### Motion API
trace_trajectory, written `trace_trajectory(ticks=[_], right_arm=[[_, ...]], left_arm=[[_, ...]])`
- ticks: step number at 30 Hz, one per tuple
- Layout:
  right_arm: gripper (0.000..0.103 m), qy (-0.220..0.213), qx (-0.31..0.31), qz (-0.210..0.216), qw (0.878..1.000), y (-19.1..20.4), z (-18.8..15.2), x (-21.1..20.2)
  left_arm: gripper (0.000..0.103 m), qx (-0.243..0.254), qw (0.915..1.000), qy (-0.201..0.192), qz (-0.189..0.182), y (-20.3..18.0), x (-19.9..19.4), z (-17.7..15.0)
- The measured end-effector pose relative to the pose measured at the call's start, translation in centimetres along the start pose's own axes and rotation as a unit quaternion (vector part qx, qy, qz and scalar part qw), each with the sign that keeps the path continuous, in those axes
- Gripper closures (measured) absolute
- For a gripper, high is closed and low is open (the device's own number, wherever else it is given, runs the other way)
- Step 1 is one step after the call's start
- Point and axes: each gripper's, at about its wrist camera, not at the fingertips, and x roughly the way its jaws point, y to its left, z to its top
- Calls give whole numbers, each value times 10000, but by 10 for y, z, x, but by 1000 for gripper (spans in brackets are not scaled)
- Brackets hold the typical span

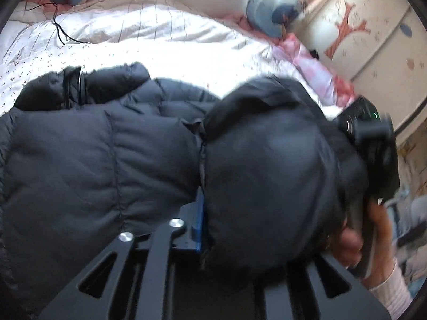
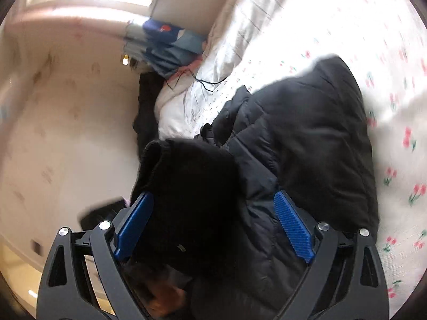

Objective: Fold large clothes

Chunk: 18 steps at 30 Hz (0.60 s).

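- Left wrist view: the black puffer jacket lies on the bed and fills the middle of the picture from 9 o'clock across to 3 o'clock, its far edge blurred.
- A bulging fold of the jacket covers most of my left gripper; only one blue pad shows as a thin strip pressed against the fabric, so I cannot tell whether the jaws are apart or clamped.
- At 3 o'clock my right gripper shows as a black body half behind the jacket; its fingers are hidden here, and my hand on it at 4 o'clock is smeared.
- A thin black cable runs over the striped quilt at 11 o'clock; a blue-grey bundle at 1 o'clock is too blurred to name.
- Right wrist view: my right gripper has its two blue pads standing well apart, with dark jacket fabric bunched between them but not pinched.
- The jacket stretches from 6 o'clock to 1 o'clock over the cherry-print sheet.
- The folded part nearest the lens is so dark that its seams are lost.
- The floor fills the 9 o'clock side, blurred.
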Motion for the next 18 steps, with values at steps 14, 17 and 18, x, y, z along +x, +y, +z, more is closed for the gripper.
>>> trace_trajectory(ticks=[14, 17, 18], right_arm=[[79, 567, -742, -357, 9950, 41, 7, 12], [95, 377, -1406, -515, 9880, 76, 11, 6], [95, 235, -1619, -529, 9851, 90, 16, -1]], left_arm=[[36, 675, 9928, -298, 944, 8, -91, 3], [30, 517, 9899, -557, 1195, 37, -133, -13], [30, 412, 9892, -577, 1281, 51, -145, -18]])
